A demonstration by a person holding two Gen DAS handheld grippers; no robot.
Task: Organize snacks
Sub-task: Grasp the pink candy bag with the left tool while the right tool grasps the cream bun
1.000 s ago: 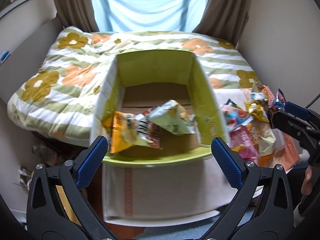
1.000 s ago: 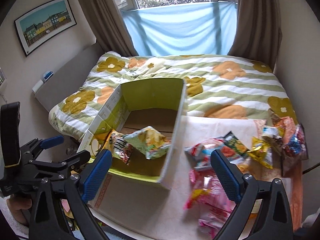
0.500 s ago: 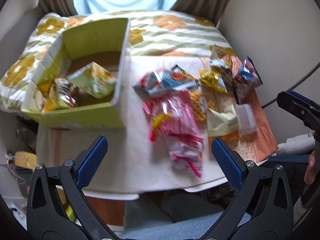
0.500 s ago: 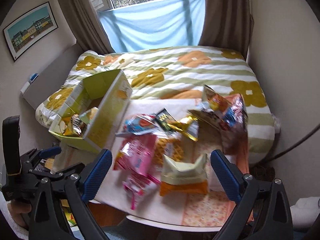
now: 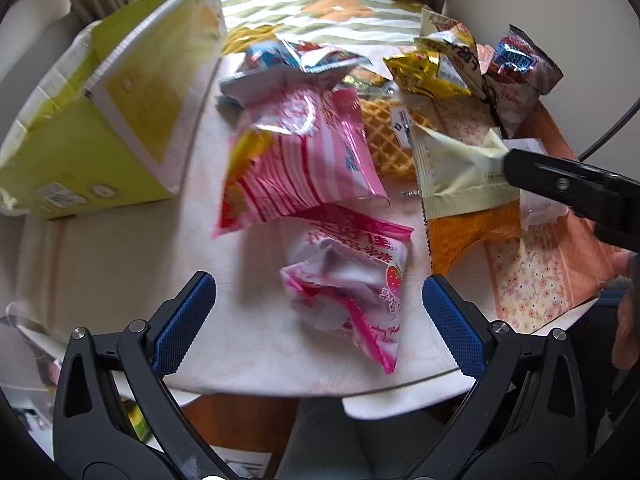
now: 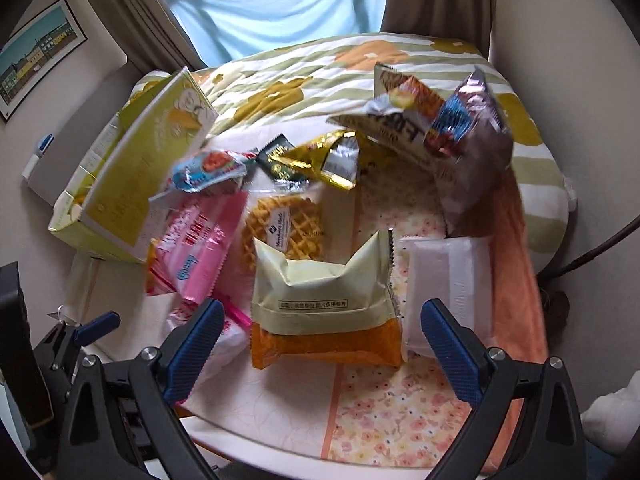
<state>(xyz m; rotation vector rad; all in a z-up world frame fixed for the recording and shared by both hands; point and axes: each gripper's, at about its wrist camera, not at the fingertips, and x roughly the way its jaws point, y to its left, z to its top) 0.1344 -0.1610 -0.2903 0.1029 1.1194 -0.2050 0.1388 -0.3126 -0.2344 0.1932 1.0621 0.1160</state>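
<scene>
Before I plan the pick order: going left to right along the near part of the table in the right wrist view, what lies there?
Pink striped snack bag → cream-and-orange snack packet → white wrapped packet.

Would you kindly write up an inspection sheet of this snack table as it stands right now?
Surface: round white table, a floral orange cloth over its right part.
Job's things: yellow-green cardboard box at the left; loose packets beside it, among them a pink striped bag, a strawberry candy bag, a cream-and-orange packet, a waffle packet, a gold foil packet and a white packet.
Clutter: nothing seen.
Grippers: left gripper open above the strawberry candy bag; right gripper open over the cream-and-orange packet.
Cables: a dark cable at the right.
Surroundings: bed with floral quilt, curtained window, framed picture.
</scene>
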